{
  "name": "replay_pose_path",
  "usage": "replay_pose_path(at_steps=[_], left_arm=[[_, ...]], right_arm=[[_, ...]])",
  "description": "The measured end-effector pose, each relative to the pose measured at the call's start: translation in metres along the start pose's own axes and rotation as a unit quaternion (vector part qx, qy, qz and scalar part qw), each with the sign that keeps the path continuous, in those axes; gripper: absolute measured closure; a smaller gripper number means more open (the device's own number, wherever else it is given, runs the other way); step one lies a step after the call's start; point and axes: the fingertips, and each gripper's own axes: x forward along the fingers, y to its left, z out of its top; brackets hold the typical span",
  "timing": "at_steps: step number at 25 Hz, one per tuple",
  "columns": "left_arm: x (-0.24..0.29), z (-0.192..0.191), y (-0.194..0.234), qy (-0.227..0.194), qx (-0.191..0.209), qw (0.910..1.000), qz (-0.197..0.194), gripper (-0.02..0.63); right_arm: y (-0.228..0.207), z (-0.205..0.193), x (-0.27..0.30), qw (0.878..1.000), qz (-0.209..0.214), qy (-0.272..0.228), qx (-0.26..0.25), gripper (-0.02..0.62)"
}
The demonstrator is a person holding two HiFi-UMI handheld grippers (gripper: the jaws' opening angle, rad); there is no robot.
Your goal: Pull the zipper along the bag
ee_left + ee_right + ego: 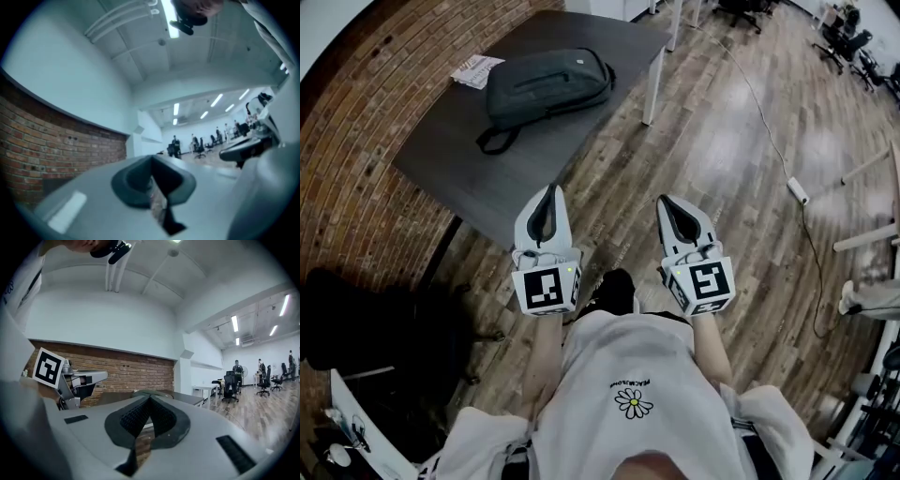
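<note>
At the far left of the head view, a brick wall (356, 169) runs down the frame. In the upper left, a dark table (459, 164) carries a paper (476, 70). Just right of the paper lies the grey bag (548, 82), flat, with a strap loop toward the table's near edge. Its zipper is too small to make out. Lower centre, the left gripper (549, 191) sits by the table's edge, well apart from the bag, jaws together on nothing. To its right, the right gripper (667, 202) hangs over the wood floor (741, 141), jaws likewise together and empty. At the right, a cable (769, 122) leads to a power strip (798, 191).
</note>
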Motion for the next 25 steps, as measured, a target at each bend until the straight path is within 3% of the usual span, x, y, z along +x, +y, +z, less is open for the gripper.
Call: replay_pose_path(at_steps=[6,11,21,25], left_arm=[[0.009,-0.023,0.024,0.021,-0.013,0.9993,0.027,0.606],[0.048,-0.028,0.036,0.001,-0.016,0.9992,0.037,0.606],[0.159,-0.048,0.071,0.003,-0.010,0.9977,0.067,0.606],[0.213,-0.069,0.097,0.024,-0.024,0.9951,0.094,0.606]], right_arm=[[-0.002,-0.015,0.002,1.000,0.004,0.007,0.023,0.594],[-0.029,-0.015,0.026,1.000,0.002,0.007,0.014,0.594],[-0.082,-0.012,0.135,0.999,0.038,0.021,-0.002,0.594],[-0.105,-0.007,0.197,0.997,0.062,0.041,-0.021,0.594]])
